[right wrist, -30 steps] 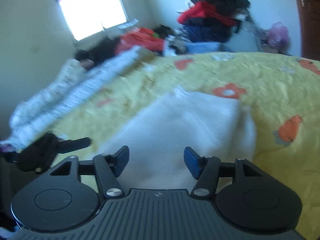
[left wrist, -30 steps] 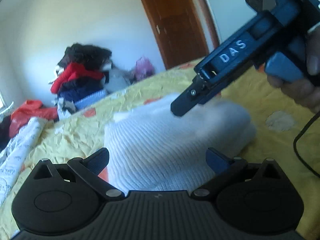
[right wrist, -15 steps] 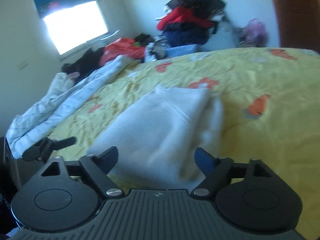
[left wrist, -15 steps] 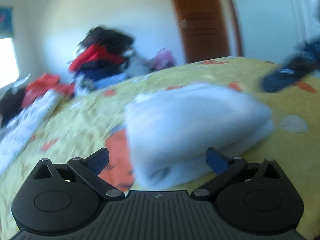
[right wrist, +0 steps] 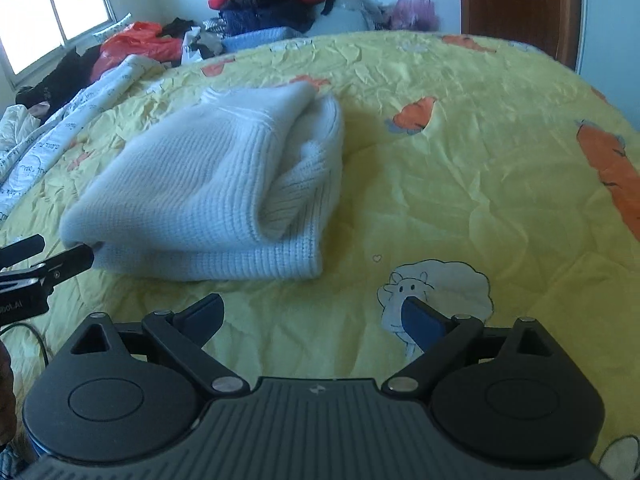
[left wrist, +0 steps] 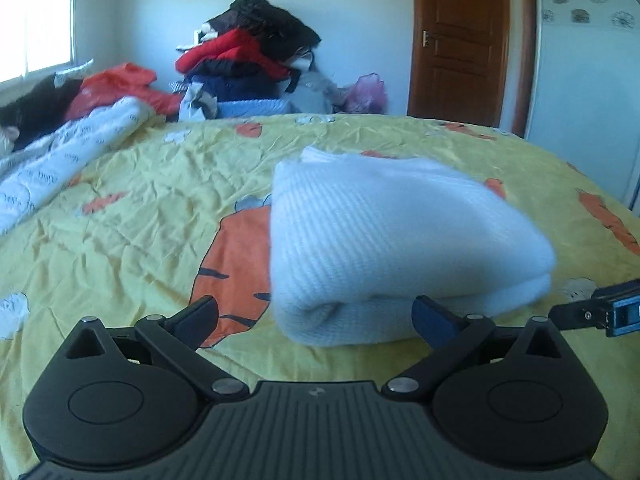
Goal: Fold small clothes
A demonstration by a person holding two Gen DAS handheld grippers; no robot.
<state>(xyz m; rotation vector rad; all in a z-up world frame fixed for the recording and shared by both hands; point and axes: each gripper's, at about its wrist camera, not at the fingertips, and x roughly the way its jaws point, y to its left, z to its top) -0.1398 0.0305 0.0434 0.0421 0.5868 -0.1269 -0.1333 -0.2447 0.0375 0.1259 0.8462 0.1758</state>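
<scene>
A white ribbed knit garment point(left wrist: 392, 236) lies folded in a thick bundle on the yellow bedsheet point(left wrist: 132, 224). It also shows in the right wrist view point(right wrist: 216, 184). My left gripper point(left wrist: 316, 316) is open and empty, just in front of the bundle's near edge. My right gripper point(right wrist: 316, 316) is open and empty, over bare sheet to the right of the bundle. The right gripper's tip shows at the right edge of the left wrist view point(left wrist: 600, 312). The left gripper's fingers point(right wrist: 60, 264) show at the left edge of the right wrist view, close to the bundle's corner.
A white printed quilt point(left wrist: 60, 160) lies along the bed's left side. A pile of red, black and blue clothes point(left wrist: 248, 56) stands at the far end by the wall. A brown door point(left wrist: 460, 40) is at the back right. A window point(right wrist: 52, 12) is on the left.
Both grippers have pulled back from the folded garment. The right gripper, above the bundle one second ago, is now low to its right. The bundle lies still.
</scene>
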